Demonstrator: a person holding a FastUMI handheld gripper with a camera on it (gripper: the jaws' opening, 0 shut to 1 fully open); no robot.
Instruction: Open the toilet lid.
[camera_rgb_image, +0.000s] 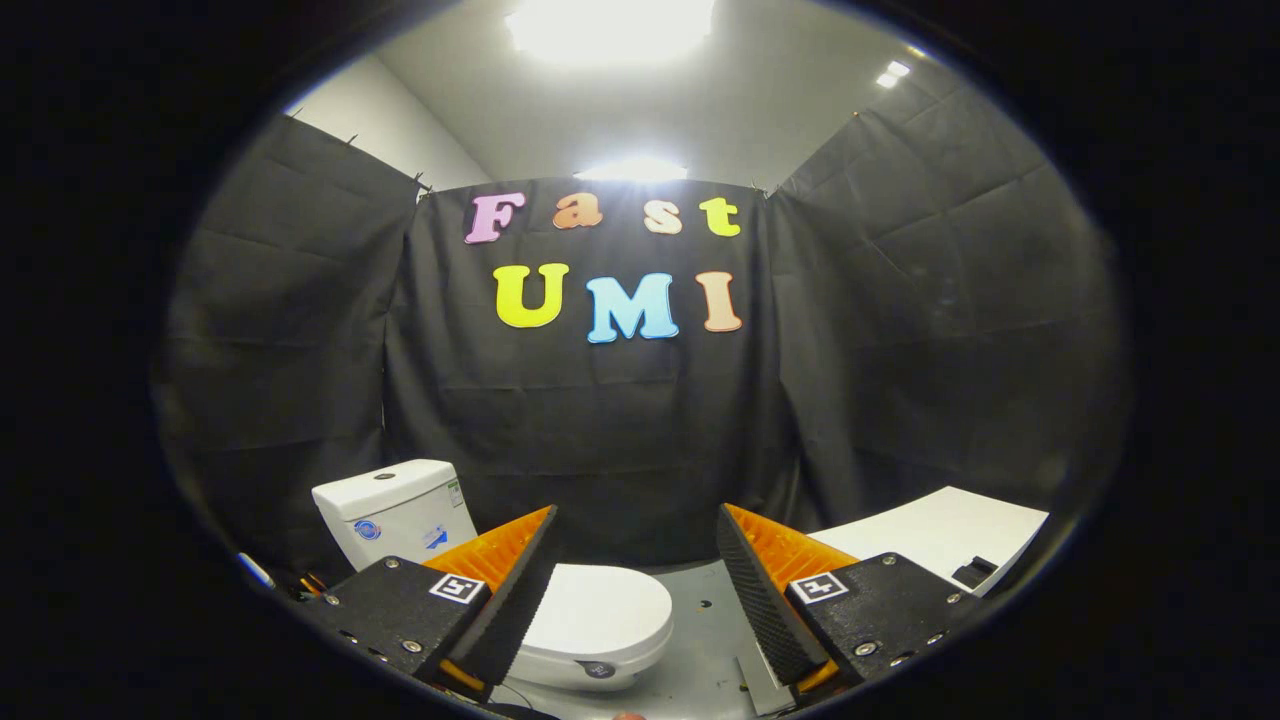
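Far left, low down by the black cloth wall (280, 330), a few small items lie on the floor beside the toilet's base, one a thin bluish-white stick (256, 571); too small to tell what they are. Next, the toilet tank (395, 512), white, upright, with a round button on top and stickers on its front face. It stands against the cloth wall.

My claw (636, 580) is wide open, nothing between the fingers, nothing touched. Left finger (505, 600) overlaps the near left part of the toilet in view; whether it is actually close to it I cannot tell. Each finger mount carries a square black-and-white marker.

The toilet lid (605, 605) is down, closed flat on the seat, white, rounded front. It sits just ahead of and below my left finger, poking out into the gap between the fingers, toward the left side of that gap. The bowl front below it has a small dark round mark (600, 669).

Between the fingers, beyond the lid, grey floor (700, 625) with a dark spot on it, then the cloth wall behind.

Right finger (765, 595) stands well apart from the lid. Beyond it, a white flat board or tabletop (940, 530) angled along the right cloth wall, with a small dark object (975, 572) on its near edge.

Overhead, bright ceiling lights (610, 25).
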